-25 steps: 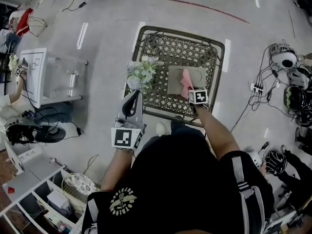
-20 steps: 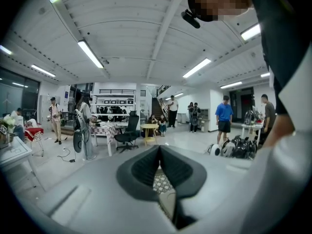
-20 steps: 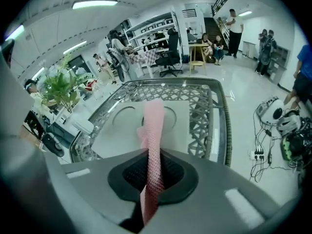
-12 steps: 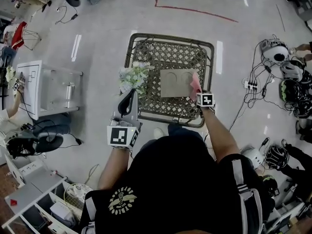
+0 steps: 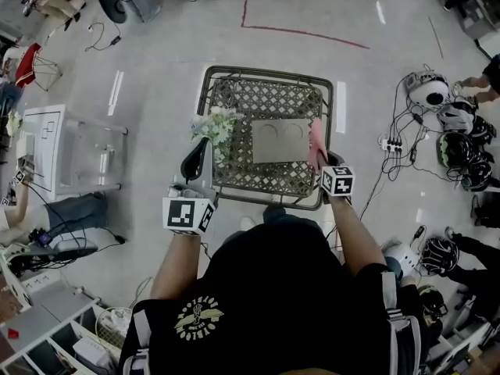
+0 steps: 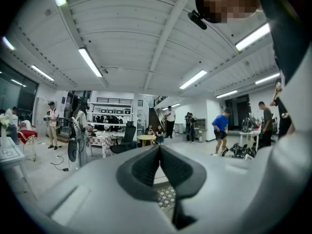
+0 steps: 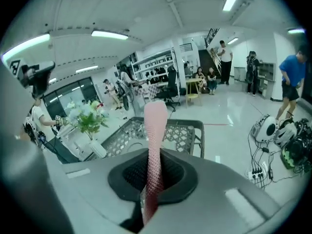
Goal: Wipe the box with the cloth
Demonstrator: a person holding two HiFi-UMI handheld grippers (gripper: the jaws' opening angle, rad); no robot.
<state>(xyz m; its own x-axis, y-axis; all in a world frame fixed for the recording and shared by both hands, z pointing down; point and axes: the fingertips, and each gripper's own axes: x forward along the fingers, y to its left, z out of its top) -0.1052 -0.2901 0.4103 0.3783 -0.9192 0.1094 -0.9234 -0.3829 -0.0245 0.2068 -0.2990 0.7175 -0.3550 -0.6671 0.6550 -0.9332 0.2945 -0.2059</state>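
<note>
A flat grey-brown box [image 5: 281, 140] lies on the metal lattice table [image 5: 266, 92]. The pink cloth [image 5: 316, 147] hangs against the box's right edge, pinched in my right gripper [image 5: 322, 165]; in the right gripper view the cloth [image 7: 155, 140] stands up between the shut jaws of that gripper [image 7: 152, 179]. My left gripper [image 5: 195, 159] hovers at the table's left front corner, just below the flowers, away from the box. Its jaws [image 6: 158, 167] are shut with nothing between them.
A vase of white flowers [image 5: 214, 125] stands on the table's left side, beside the box. Helmets and cables [image 5: 449, 131] lie on the floor to the right. A white cabinet [image 5: 62, 151] stands at the left. Several people stand in the room beyond.
My right gripper has drawn the pink cloth from the middle of the box to its right edge. The left gripper has stayed near the flowers.
</note>
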